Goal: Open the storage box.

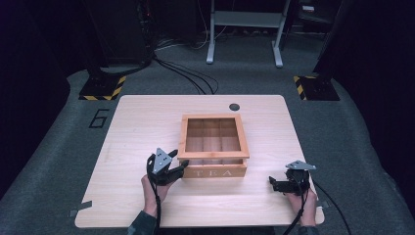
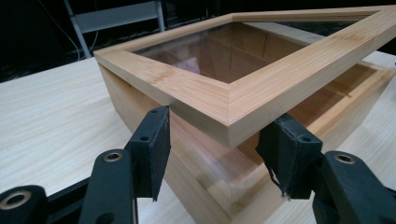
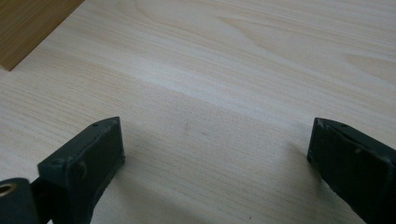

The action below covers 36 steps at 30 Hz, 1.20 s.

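Bamboo tea box [image 1: 214, 171], rigid with a fragile glazed lid [image 2: 243, 88], sat lifted at its corner between the left gripper's [image 2: 212, 151] unclenched jaws; the right gripper [image 3: 215, 158] gaped empty.

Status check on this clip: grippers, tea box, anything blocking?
Left gripper at the tea box front-left corner, jaws straddling the raised lid, grip unclear. Right gripper open over bare table. Nothing in the way.

Grey carpet floor [image 1: 58, 147], dark walls, metal frame [image 1: 244, 29].
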Tool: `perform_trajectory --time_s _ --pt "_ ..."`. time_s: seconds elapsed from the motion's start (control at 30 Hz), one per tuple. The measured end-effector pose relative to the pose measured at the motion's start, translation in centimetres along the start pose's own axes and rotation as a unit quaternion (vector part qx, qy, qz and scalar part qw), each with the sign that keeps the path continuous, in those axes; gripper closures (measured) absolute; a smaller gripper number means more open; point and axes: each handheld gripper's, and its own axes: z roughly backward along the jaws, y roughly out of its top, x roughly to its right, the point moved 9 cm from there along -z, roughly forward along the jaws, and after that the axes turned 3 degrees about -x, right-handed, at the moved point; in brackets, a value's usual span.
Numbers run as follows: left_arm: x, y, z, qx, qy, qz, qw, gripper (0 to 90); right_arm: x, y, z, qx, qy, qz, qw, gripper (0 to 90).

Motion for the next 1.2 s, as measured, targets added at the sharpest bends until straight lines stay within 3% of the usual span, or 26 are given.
perform_trajectory --time_s 0.67,1.2 --pt "-1.5 5.4 0.5 0.010 0.013 0.012 0.9998 46.6 0.0 0.0 0.0 0.000 0.000 0.000 1.0000 3.3" --pt "-3.0 9.0 0.1 -0.006 -0.007 0.027 0.9996 43.4 0.0 0.0 0.0 0.001 -0.001 -0.005 1.0000 3.3"
